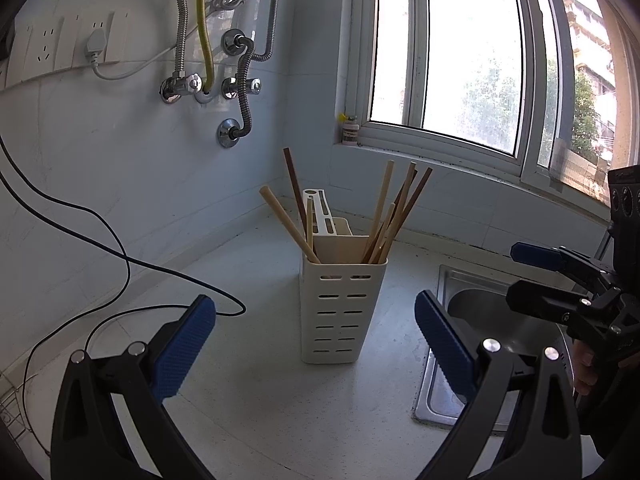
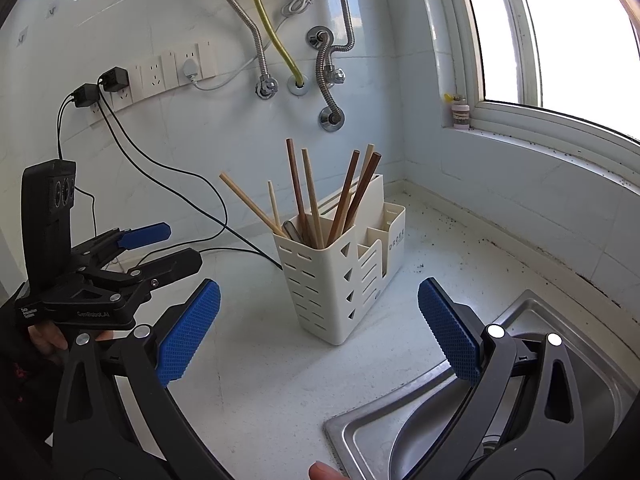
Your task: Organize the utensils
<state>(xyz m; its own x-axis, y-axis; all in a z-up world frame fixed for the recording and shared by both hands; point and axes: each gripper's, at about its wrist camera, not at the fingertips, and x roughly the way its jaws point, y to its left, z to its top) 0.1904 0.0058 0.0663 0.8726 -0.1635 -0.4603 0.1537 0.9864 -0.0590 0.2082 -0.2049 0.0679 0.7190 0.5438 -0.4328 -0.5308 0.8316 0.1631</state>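
Cream slotted utensil holder (image 1: 342, 308) standing upright on the white surface (image 1: 256, 392), near the corner where the tiled wall meets the window sill. Its front compartment holds a loose bundle of wooden chopsticks (image 1: 394, 216), light and dark, leaning outward in several directions with their upper ends fanned above the rim. In the right wrist view the holder (image 2: 340, 276) shows further compartments behind the front one, a tall slotted back panel, and a dark-edged flat object among the chopsticks (image 2: 304, 200) that cannot be identified.

Left tool (image 1: 316, 344): blue-padded fingers (image 1: 182, 352) wide apart, empty, hovering in front of the holder without touching it. Right tool (image 2: 320, 332): fingers (image 2: 450, 332) likewise spread wide and empty, held in front of the holder and above the edge of the sink. Each tool appears at the side of the other's view: the right tool (image 1: 560, 280) over the sink, the left tool (image 2: 136, 252) near the cables, both with fingers parted.

Stainless steel sink (image 1: 452, 280) set into the surface just to the right of the holder. Black cables (image 1: 120, 256) trail across the surface at left. On the wall: metal hoses (image 1: 246, 76), a yellow hose (image 1: 204, 28) and a row of sockets (image 2: 160, 76). A small jar (image 1: 351, 130) stands on the sill.
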